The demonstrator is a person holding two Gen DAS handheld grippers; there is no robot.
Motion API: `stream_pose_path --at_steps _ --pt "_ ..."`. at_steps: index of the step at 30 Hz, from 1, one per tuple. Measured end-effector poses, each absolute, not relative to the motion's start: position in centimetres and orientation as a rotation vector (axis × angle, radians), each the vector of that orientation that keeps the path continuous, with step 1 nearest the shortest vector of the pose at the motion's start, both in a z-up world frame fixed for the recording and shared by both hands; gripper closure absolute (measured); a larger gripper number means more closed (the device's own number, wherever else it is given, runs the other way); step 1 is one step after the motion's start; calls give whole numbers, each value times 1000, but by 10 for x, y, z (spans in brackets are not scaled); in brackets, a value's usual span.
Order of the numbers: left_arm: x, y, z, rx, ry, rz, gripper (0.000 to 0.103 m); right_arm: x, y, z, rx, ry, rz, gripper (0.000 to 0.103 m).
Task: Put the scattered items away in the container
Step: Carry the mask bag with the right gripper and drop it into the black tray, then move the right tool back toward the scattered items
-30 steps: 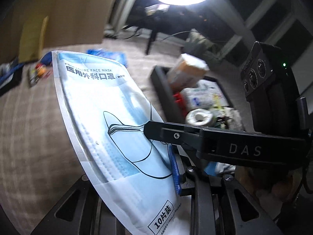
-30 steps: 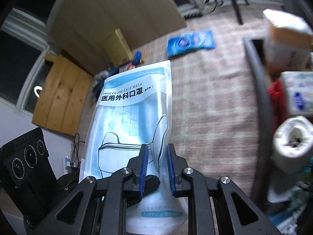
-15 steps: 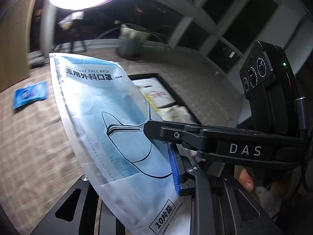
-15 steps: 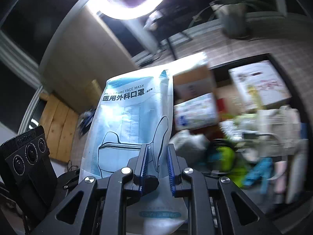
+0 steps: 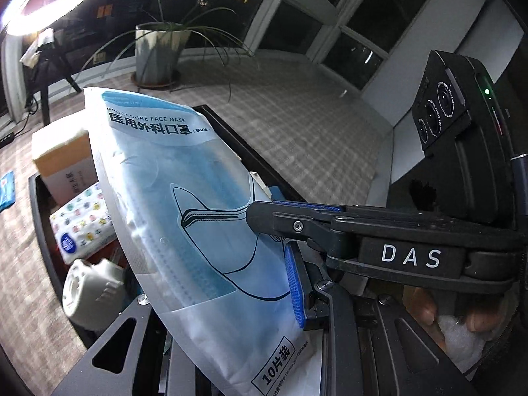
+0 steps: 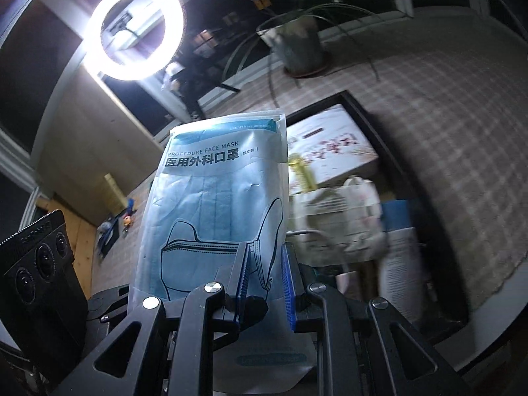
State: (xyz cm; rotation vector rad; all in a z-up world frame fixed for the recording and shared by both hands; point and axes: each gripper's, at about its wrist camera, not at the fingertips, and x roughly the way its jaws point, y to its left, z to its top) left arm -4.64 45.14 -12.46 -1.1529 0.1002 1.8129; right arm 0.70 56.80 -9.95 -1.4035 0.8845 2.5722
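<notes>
A black tray (image 6: 389,138) already crowded with boxes and packets lies on a checked rug (image 5: 297,125), with a potted plant (image 5: 158,49) beyond it. Above the tray hangs a pale-blue face mask packet (image 6: 214,204), held upright. Both the right tongs (image 6: 264,283) and the left tongs (image 5: 280,283) are clamped on the packet's lower part.

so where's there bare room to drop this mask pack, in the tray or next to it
The black tray is crowded: boxes, a tissue pack, a tape roll. Bare checked rug lies right of the tray and between it and the plant pot.
</notes>
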Motion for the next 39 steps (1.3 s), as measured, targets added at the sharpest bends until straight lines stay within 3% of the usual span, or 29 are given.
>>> stream_pose_path --at_steps 2,4,5,6,8,15,26,39 --pt "-48 454 -127 -1163 122 1818 69 7 574 -102 -1405 880 2559 86" --pt "-52 454 -132 -1193 160 1834 26 7 577 -104 -1411 874 2548 84" --pt "-55 451 -134 -1196 156 1855 20 6 577 -104 -1421 867 2540 81" --pt "-57 448 -135 -1191 151 1869 18 5 577 -105 -1436 843 2521 68" --pt "-62 441 -137 -1205 161 1884 18 4 578 -104 -1427 793 2502 51" --pt "-80 400 -144 -1267 212 1965 18 -5 569 -96 -1414 727 2531 45" --pt "-95 288 -150 -1353 197 2100 18 -47 509 -85 -1479 661 2630 43" --pt "-161 141 -148 -1445 -2 2356 18 -133 395 -81 -1637 456 2782 43"
